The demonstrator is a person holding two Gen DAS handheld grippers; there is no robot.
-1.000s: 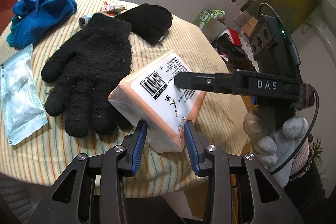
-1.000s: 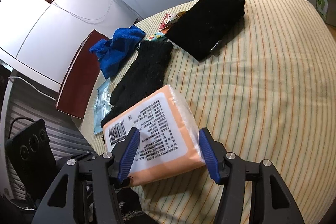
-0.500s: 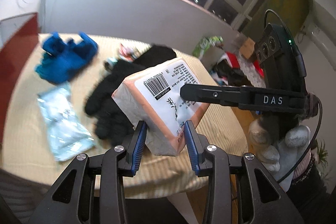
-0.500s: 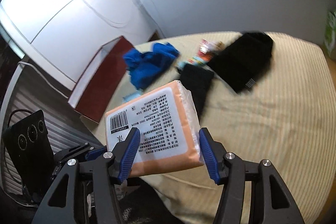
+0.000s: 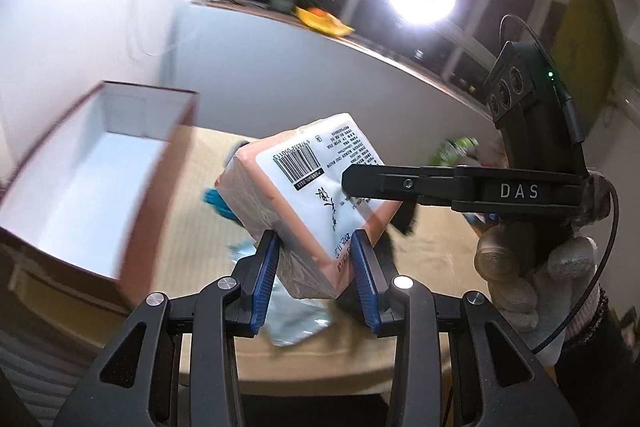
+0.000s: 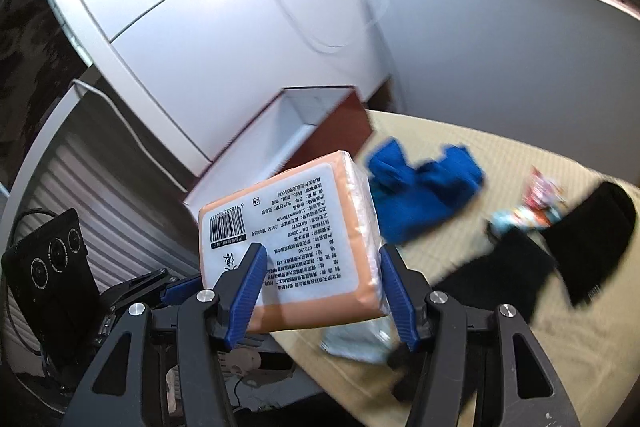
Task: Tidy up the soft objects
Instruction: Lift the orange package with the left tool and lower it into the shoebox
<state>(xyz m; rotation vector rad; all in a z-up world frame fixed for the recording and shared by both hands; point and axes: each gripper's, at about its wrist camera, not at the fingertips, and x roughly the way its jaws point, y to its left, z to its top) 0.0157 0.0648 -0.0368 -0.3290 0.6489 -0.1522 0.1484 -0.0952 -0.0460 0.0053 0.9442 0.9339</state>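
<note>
Two grippers, one pack lifted.
Pack (image 5: 316, 187) is clenched by left gripper (image 5: 316, 281) and right gripper (image 6: 320, 291); raised off the table (image 6: 500, 339) since before, toward box (image 5: 92, 171) at left.

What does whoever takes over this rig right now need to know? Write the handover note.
Left gripper: shut on the tissue pack at a lower corner.
Right gripper: shut on the same pack across its width; pack held in the air, above the table.
Open box: at the table's edge, inside looks bare.
On the table: blue gloves, black glove, black hat, clear packet, small wrappers.
Done: pack lifted.
Left: probably put the pack in the box, then sort the rest.
</note>
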